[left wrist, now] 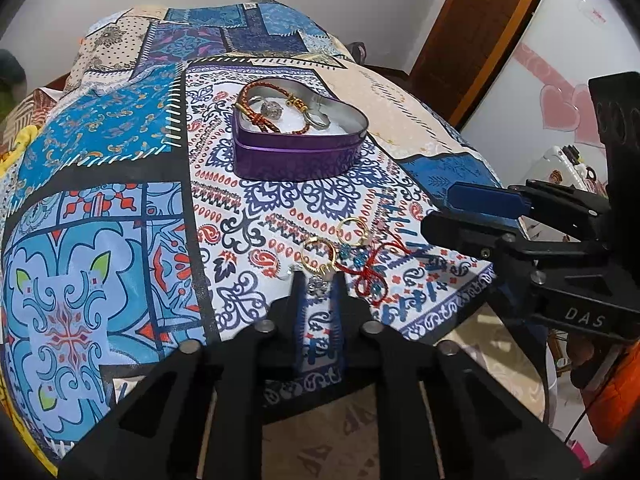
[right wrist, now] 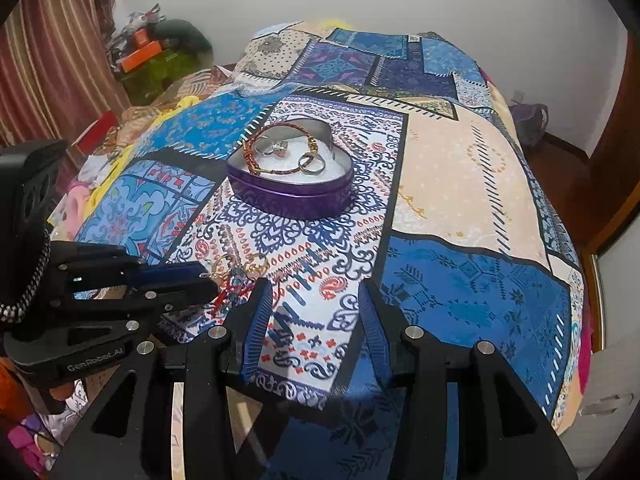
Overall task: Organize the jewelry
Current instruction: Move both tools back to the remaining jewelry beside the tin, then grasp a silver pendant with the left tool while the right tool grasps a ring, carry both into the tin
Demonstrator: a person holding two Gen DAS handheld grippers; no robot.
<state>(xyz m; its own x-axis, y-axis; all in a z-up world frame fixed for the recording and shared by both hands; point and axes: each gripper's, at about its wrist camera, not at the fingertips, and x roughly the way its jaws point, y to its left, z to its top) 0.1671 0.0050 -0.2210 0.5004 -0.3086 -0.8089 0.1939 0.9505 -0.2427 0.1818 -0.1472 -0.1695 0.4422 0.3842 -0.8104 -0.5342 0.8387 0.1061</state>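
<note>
Fingers of our left gripper point(left wrist: 319, 280) pinch a silver ring point(left wrist: 318, 289) on the patterned cloth point(left wrist: 120, 208); our right gripper point(right wrist: 316, 292) hangs half-open, empty, near the purple heart tin point(right wrist: 290, 196).

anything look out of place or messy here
Yes: a tangled heap of loose jewelry, gold rings and a red cord with blue stones, lies on the patterned cloth, outside the purple heart tin. The left gripper is pinching a silver ring from it.
</note>
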